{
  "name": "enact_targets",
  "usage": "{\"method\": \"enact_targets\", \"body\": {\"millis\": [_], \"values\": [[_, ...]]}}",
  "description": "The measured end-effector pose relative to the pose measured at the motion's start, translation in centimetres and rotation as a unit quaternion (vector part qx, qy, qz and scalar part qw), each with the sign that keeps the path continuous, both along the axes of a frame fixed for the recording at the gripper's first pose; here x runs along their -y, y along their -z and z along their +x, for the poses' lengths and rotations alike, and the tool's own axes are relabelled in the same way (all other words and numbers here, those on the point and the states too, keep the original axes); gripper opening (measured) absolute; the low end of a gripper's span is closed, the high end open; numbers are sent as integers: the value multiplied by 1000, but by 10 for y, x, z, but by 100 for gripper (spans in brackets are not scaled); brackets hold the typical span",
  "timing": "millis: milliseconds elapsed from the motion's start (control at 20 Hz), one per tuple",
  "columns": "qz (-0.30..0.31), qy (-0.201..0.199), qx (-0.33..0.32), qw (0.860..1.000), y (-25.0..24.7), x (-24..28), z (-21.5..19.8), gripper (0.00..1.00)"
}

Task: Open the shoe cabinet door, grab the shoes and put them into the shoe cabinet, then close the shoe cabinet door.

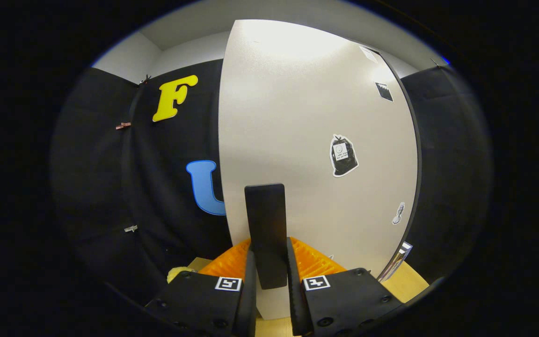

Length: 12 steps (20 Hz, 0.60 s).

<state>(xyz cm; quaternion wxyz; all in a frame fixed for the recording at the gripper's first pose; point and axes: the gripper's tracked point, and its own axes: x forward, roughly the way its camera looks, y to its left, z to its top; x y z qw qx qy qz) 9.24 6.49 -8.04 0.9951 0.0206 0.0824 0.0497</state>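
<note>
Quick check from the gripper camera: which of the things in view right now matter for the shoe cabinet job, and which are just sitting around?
For the job:
- cabinet door, pale panel just ahead
- black handle on the door, between the fingers
- gripper, both fingers pressed on the handle

Just there:
- stickers on the door
- orange ridged piece behind the fingers
- small yellow thing beside it
- wooden surface

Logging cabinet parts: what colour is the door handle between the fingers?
Black handle on the white door, gripper shut on it; gripper view.

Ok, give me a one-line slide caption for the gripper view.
Claw shut on the black handle of the white shoe cabinet door, stickers on its face.
</note>
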Motion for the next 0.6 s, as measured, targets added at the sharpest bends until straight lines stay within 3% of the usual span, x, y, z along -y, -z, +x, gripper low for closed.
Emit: {"method": "enact_targets", "body": {"millis": [600], "values": [[20, -85, -11, 996, -11, 46, -70, 33]]}}
